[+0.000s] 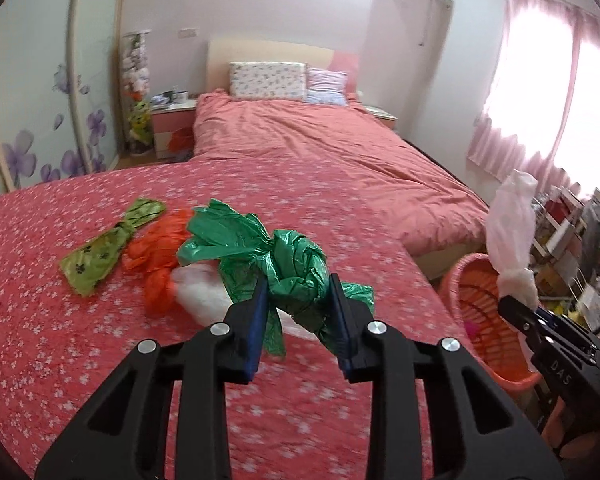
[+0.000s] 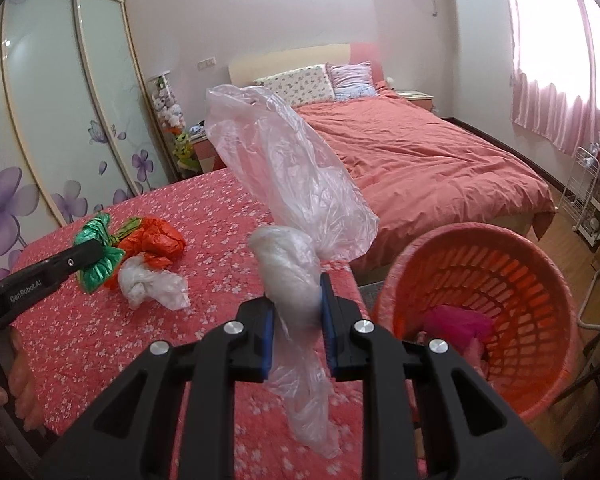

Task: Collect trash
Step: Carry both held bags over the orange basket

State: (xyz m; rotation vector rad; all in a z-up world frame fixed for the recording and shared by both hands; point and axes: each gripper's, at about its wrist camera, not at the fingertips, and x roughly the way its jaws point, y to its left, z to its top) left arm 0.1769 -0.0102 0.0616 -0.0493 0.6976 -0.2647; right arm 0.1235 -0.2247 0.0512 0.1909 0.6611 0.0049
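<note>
A: Item one, our left gripper (image 1: pixel 298 300)?
B: Clamped on the knotted green bag (image 1: pixel 292 264), lifted above the floral cloth (image 1: pixel 80 360).
A: Right gripper (image 2: pixel 298 320)?
B: Pinched on the clear bag (image 2: pixel 288 184), beside the orange basket (image 2: pixel 540 400).
A: Remaining on the cloth?
B: We list the orange bag (image 2: pixel 156 240), yellow-green bag (image 1: pixel 104 248), small clear bag (image 2: pixel 148 284).
</note>
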